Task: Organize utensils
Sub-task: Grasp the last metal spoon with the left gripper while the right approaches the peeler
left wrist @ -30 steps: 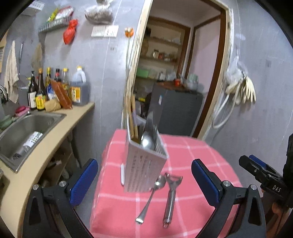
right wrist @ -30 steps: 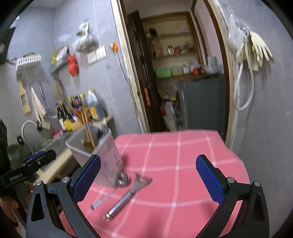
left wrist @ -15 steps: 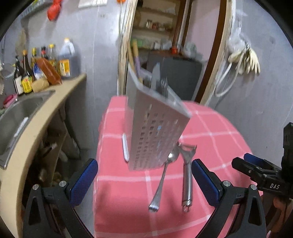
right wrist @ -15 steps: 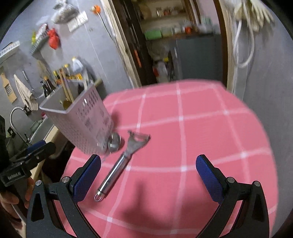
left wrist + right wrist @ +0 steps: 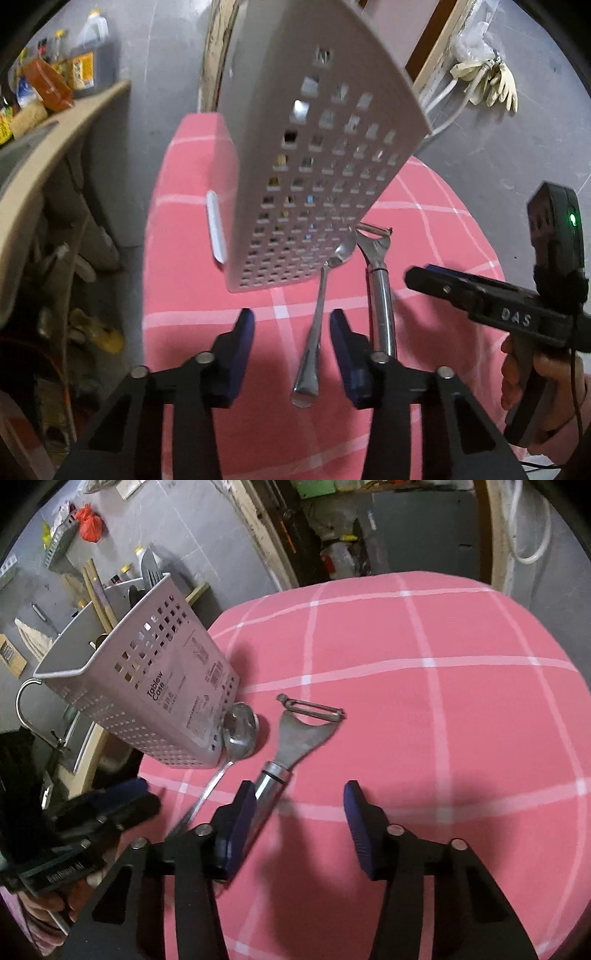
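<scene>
Steel spoon (image 5: 314, 332) and peeler (image 5: 380, 295) lie beside perforated caddy (image 5: 314, 166) near pink table's (image 5: 461, 738) left edge. Left gripper (image 5: 291, 321) jaws just narrowed, apart, spoon handle between untouched. Right gripper (image 5: 299, 794) jaws likewise narrowed, apart, empty, beside peeler.

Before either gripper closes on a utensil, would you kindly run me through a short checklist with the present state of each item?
1. Steel spoon lies between the left gripper fingers, jaws just narrowed, pads not pressing: ok.
2. Steel peeler lined up in the right gripper: not ok; its handle sits at the left finger, partly hidden beneath it.
3. Perforated grey plastic utensil holder upright on the pink checked tablecloth: ok.
4. Spoon bowl free of the holder: cannot tell; it lies at the holder's base.
5. Room left in the holder: cannot tell; chopsticks and other utensils stand inside.
</scene>
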`<state>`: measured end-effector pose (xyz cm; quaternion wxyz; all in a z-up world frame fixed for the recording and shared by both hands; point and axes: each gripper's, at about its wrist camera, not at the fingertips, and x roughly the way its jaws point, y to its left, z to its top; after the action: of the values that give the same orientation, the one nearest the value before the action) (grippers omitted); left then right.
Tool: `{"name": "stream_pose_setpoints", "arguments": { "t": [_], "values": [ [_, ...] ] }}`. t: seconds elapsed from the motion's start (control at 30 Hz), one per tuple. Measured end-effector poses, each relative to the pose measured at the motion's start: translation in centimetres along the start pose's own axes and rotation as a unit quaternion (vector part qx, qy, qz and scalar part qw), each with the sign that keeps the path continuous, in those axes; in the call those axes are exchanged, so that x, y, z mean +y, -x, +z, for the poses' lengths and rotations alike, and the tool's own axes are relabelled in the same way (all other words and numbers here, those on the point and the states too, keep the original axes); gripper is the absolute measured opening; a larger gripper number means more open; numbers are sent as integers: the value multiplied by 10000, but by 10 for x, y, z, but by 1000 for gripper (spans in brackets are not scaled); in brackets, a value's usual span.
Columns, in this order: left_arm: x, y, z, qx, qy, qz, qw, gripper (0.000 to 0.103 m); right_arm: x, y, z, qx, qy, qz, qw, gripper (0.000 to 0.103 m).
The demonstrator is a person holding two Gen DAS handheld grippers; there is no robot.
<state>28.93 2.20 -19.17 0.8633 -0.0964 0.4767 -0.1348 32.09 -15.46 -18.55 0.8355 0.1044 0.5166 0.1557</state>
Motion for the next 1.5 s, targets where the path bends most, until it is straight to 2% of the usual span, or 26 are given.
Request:
{"name": "stream_pose_setpoints", "arguments": {
  "t": [0.07, 0.23, 0.53, 0.63, 0.7, 0.83, 0.9, 0.97, 1.1, 1.23, 1.5],
  "values": [
    [0, -3, 0, 65, 21, -104, 9999, 32, 4, -8, 6, 163, 0, 66, 9998, 38],
    [-1, -14, -2, 253, 27, -209, 9995, 31, 12, -28, 13, 528, -11, 46, 9986, 35],
    [-7, -24, -3, 424, -103, -64, 9990, 30, 28, -41, 32, 1034, 137, -247, 9942, 31],
    [-14, -26, -3, 485, -219, 70, 9986, 28, 35, -43, 35, 1227, 166, -179, 9921, 22],
    [-20, -28, -4, 551, -317, 176, 9978, 27, 38, -43, 37, 1245, 203, -126, 9919, 20],
    [-38, -31, -7, 711, -533, 385, 9953, 26, 37, -39, 35, 1392, 250, -61, 9899, 20],
    [-48, -34, -9, 778, -709, 553, 9929, 22, 30, -36, 34, 1449, 187, 3, 9893, 20],
    [-56, -37, -8, 850, -819, 750, 9902, 13, 23, -34, 31, 1485, 160, 39, 9888, 20],
    [-62, -43, -4, 1011, -734, 804, 9889, 10, 17, -29, 29, 1538, 41, 162, 9880, 20],
    [-66, -39, -7, 1133, -616, 697, 9892, 10, 15, -25, 25, 1591, -17, 246, 9869, 20],
    [-77, -14, -50, 1578, -25, 260, 9871, 10, 9, -18, 10, 1809, -75, 444, 9825, 20]
  ]
}}
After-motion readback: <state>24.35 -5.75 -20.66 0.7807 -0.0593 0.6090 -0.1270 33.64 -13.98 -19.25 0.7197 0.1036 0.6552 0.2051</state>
